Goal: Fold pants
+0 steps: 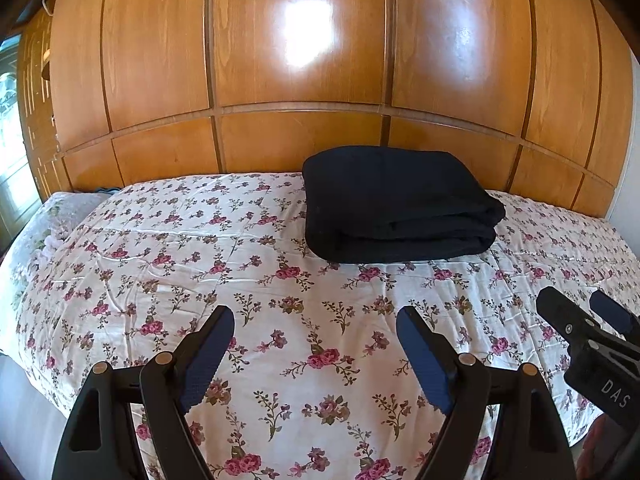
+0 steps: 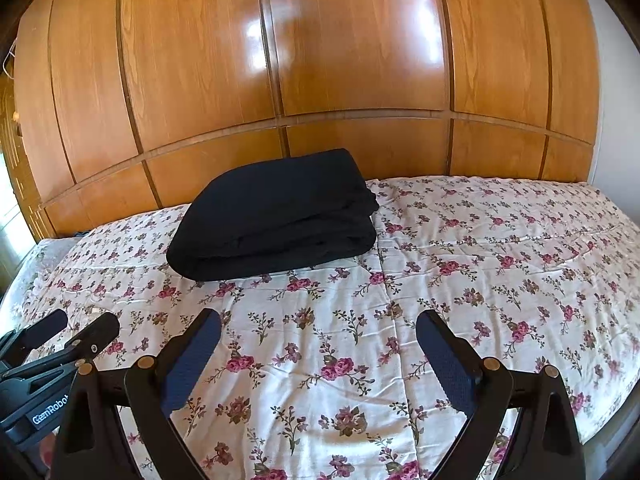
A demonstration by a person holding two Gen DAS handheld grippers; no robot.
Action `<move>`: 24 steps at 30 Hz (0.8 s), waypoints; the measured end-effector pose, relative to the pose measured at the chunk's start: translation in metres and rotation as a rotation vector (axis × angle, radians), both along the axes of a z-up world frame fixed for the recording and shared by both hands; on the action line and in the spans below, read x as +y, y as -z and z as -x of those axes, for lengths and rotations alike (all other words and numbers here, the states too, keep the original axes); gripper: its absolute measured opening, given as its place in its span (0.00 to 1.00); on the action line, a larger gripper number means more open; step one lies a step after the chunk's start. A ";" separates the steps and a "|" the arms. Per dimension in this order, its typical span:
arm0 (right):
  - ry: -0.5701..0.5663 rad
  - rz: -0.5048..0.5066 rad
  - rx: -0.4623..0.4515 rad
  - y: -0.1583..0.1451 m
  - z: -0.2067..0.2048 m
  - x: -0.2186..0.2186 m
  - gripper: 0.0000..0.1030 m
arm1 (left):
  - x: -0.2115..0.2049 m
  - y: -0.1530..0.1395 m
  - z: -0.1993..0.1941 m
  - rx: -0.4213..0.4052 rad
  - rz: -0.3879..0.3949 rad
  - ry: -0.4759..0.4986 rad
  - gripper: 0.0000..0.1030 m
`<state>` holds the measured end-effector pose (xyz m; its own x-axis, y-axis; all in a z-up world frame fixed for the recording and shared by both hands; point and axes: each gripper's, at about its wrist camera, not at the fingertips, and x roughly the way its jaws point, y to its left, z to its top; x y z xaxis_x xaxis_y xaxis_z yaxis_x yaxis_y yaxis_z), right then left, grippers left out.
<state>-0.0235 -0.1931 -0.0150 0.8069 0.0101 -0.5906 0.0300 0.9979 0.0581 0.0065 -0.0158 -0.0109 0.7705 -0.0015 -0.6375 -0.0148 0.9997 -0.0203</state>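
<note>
A home bedroom: ahead of the tongs and under them spreads a bed (image 1: 160,264) in a white sheet printed with pink roses, and beyond it, facing the tongs, rises a glossy wooden wardrobe (image 1: 300,60) of panelled doors.

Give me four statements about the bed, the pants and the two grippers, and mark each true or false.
1. The dark pants lie folded on the floral bedspread. True.
2. The left gripper is clamped on the pants. False: it is open, short of them, holding nothing.
3. The right gripper is open and empty. True.
4. The pants hang from the wooden wardrobe. False: they rest on the bed in front of it.
</note>
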 end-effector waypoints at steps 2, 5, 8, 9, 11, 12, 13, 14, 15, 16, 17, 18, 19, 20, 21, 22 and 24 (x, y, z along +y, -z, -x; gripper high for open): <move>0.000 0.001 0.001 0.000 0.000 0.000 0.96 | 0.001 0.000 0.000 -0.002 0.003 -0.006 0.82; -0.002 0.003 0.005 0.001 -0.001 0.001 0.96 | 0.002 0.000 0.000 -0.001 0.003 -0.002 0.82; -0.004 0.002 0.009 0.002 -0.001 0.002 0.96 | 0.002 0.001 0.000 0.002 0.001 -0.003 0.82; -0.003 0.002 0.010 0.003 -0.001 0.002 0.96 | 0.002 0.002 -0.001 0.004 0.001 -0.002 0.82; -0.003 0.001 0.011 0.003 -0.001 0.002 0.96 | 0.001 0.003 -0.001 0.007 -0.002 -0.002 0.82; -0.002 0.001 0.014 0.004 -0.002 0.002 0.96 | 0.001 0.003 -0.001 0.009 -0.002 -0.002 0.82; -0.002 0.000 0.015 0.004 -0.002 0.002 0.96 | 0.001 0.004 -0.002 0.012 -0.001 -0.001 0.82; -0.001 -0.001 0.015 0.004 -0.002 0.002 0.96 | 0.002 0.004 -0.002 0.014 0.000 -0.001 0.82; -0.001 -0.002 0.016 0.004 -0.002 0.001 0.96 | 0.002 0.004 -0.002 0.015 0.001 -0.002 0.82; 0.000 -0.002 0.018 0.005 -0.002 0.001 0.96 | 0.002 0.005 -0.003 0.016 0.001 -0.004 0.82; 0.001 -0.002 0.019 0.005 -0.002 0.001 0.96 | 0.002 0.005 -0.003 0.017 0.001 -0.005 0.82; 0.000 -0.003 0.020 0.005 -0.002 0.001 0.96 | 0.003 0.005 -0.003 0.019 0.002 -0.005 0.82; -0.001 -0.004 0.021 0.006 -0.003 0.001 0.96 | 0.003 0.005 -0.003 0.019 0.001 -0.006 0.82; -0.002 -0.004 0.023 0.006 -0.003 0.001 0.96 | 0.002 0.006 -0.003 0.020 -0.001 -0.006 0.82; -0.001 -0.004 0.024 0.006 -0.003 0.001 0.96 | 0.002 0.006 -0.003 0.020 -0.001 -0.005 0.82; -0.003 -0.005 0.024 0.006 -0.003 0.001 0.96 | 0.002 0.006 -0.003 0.020 -0.001 -0.004 0.82; -0.003 -0.003 0.027 0.007 -0.003 0.001 0.96 | 0.002 0.007 -0.003 0.021 -0.003 -0.005 0.82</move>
<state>-0.0204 -0.1917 -0.0221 0.7904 0.0144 -0.6124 0.0283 0.9978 0.0601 0.0098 -0.0134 -0.0174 0.7569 0.0043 -0.6535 -0.0205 0.9996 -0.0172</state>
